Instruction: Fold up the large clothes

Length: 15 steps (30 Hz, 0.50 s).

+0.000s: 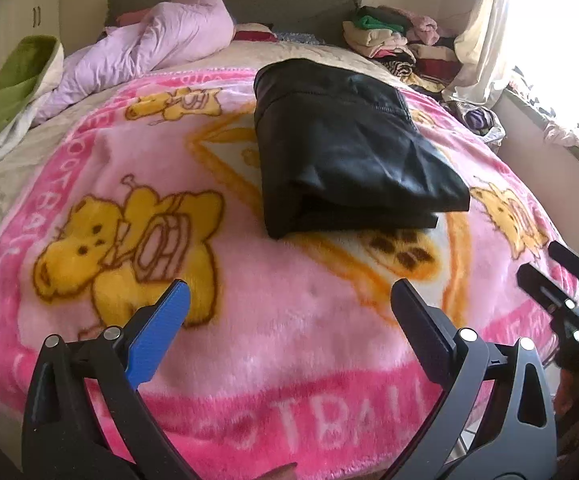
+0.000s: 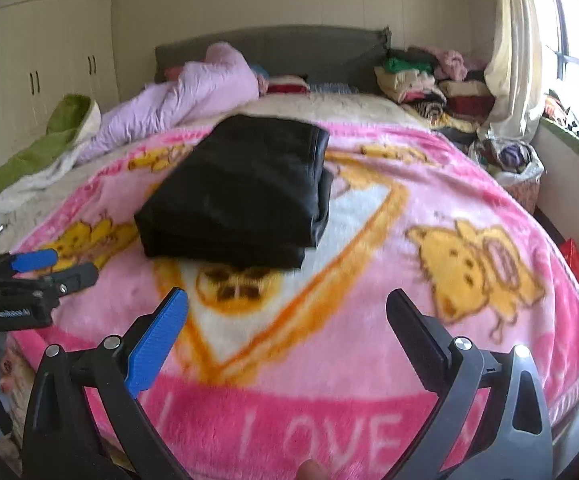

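A black garment (image 1: 345, 152) lies folded into a thick rectangle on the pink cartoon blanket (image 1: 273, 320) in the middle of the bed. It also shows in the right wrist view (image 2: 241, 196). My left gripper (image 1: 289, 296) is open and empty, held above the blanket short of the garment's near edge. My right gripper (image 2: 287, 304) is open and empty, also short of the garment. Each gripper shows at the edge of the other's view: the right one (image 1: 549, 272) at right, the left one (image 2: 55, 266) at left.
A lilac duvet (image 1: 157, 40) and a green-lined cover (image 1: 13, 84) lie at the bed's far left. A pile of clothes (image 1: 393, 36) sits at the far right by the headboard. A curtain (image 2: 513, 60), window ledge and wardrobe (image 2: 49, 52) flank the bed.
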Tool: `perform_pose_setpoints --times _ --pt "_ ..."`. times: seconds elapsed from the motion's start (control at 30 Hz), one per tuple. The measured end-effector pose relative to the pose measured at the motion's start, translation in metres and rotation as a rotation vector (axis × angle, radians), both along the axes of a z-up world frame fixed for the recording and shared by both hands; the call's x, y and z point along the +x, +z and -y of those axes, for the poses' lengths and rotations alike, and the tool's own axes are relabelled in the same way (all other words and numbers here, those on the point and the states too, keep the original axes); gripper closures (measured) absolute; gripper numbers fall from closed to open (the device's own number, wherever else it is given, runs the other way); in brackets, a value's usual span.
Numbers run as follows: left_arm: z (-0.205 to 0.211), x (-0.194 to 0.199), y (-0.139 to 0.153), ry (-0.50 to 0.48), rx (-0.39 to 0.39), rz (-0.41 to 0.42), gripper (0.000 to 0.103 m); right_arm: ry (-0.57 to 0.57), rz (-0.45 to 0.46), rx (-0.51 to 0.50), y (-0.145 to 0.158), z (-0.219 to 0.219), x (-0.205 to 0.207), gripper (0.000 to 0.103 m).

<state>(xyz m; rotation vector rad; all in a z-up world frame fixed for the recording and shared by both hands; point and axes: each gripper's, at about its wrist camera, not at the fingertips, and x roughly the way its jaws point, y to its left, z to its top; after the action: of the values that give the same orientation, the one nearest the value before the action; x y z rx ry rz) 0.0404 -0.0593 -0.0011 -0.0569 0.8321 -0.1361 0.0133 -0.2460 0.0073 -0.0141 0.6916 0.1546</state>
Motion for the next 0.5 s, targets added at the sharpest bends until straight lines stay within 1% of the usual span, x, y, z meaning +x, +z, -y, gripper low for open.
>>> perform_pose_setpoints --times 0.07,0.17,0.5 --pt "-0.0004 -0.0030 -0.0006 0.008 0.007 0.001 0.009 -0.005 -0.006 0.008 -0.0025 -0.0007 -0.0013 0.004" --pt "-0.0022 -0.0057 -0.0008 0.017 -0.008 0.005 0.009 -0.021 -0.006 0.019 -0.0032 0.0025 -0.0008 0.004" --pt "-0.0063 -0.0089 0.0061 0.036 -0.012 0.032 0.009 -0.016 -0.004 0.022 -0.0004 0.0058 0.0018 0.004"
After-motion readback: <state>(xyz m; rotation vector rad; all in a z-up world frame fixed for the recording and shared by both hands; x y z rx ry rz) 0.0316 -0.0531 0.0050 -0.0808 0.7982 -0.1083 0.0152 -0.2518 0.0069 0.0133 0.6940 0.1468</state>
